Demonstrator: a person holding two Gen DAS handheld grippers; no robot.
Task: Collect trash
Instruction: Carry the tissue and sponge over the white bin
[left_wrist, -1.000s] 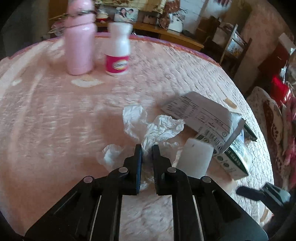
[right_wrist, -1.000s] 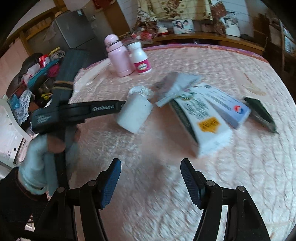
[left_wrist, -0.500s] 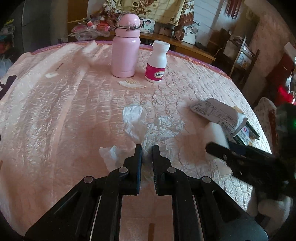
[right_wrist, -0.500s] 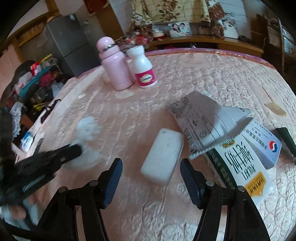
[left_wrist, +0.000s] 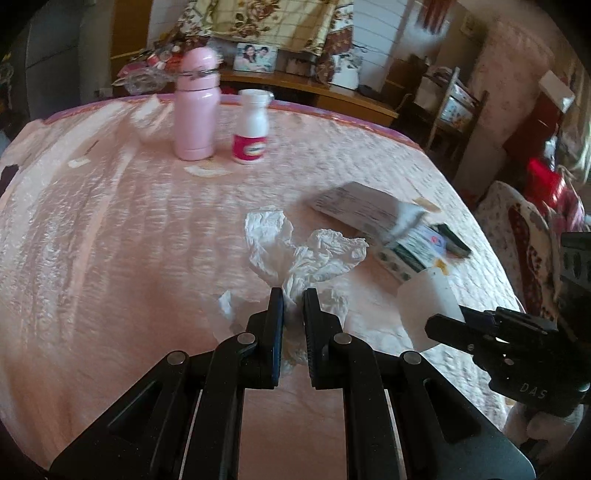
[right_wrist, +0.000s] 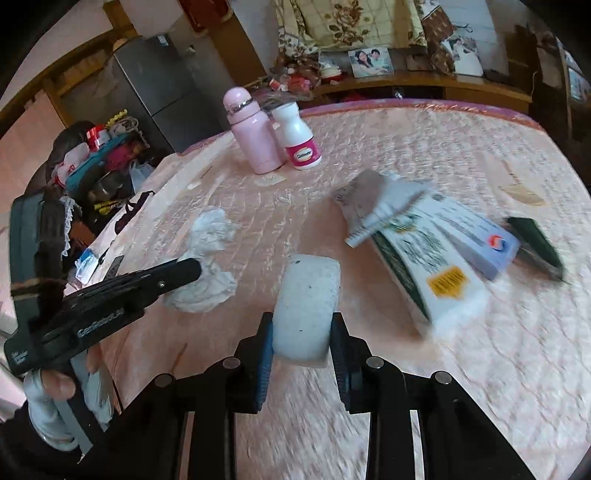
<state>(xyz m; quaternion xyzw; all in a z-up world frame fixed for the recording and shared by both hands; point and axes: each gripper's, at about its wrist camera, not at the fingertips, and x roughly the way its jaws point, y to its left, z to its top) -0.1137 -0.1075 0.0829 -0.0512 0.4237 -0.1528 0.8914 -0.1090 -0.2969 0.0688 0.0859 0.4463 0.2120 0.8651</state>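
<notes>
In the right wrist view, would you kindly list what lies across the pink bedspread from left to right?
Crumpled white tissue held by the left gripper → white foam block between the right gripper fingers → green-and-white cardboard box → pale blue carton → dark green packet.

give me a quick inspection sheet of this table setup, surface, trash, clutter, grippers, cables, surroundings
surface: pink quilted cover over the table, wrinkled.
job's things: crumpled white tissue; white foam block; folded paper leaflet lying on the cartons.
clutter: pink flask and white pill bottle upright side by side at the far edge; medicine cartons; dark green item, blurred.
grippers: left gripper shut on the tissue; right gripper shut on the foam block.
cables: nothing seen.
surroundings: grey fridge, wooden shelf with framed photo, wooden chair.
</notes>
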